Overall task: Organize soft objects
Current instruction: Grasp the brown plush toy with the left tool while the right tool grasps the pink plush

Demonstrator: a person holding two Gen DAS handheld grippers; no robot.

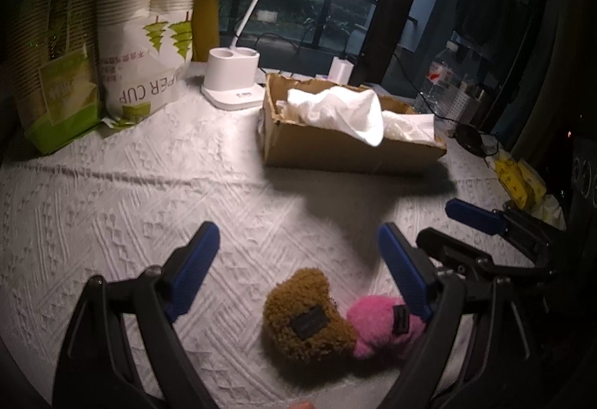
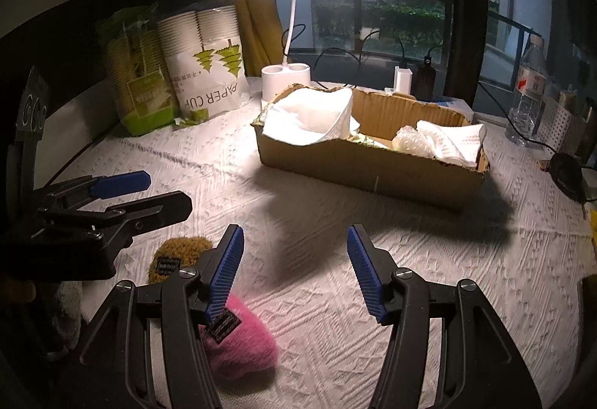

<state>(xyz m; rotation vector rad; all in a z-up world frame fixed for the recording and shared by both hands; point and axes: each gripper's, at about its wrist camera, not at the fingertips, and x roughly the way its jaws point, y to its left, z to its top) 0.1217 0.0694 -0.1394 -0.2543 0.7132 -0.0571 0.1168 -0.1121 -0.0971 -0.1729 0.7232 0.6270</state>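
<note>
The left gripper and the right gripper both stand released, holding nothing. I think the left should descend over the brown fuzzy plush piece alone, avoiding the touching pink fluffy plush piece, then carry it to the torn cardboard box.

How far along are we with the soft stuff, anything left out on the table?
Done: white cloths and bubble wrap lie in the cardboard box. In hand: nothing; left gripper and right gripper are open. Left: brown plush and pink plush, touching on the table.

plush toys: 2 (brown, pink) | box: 1 | cloths inside: maybe 2
</note>
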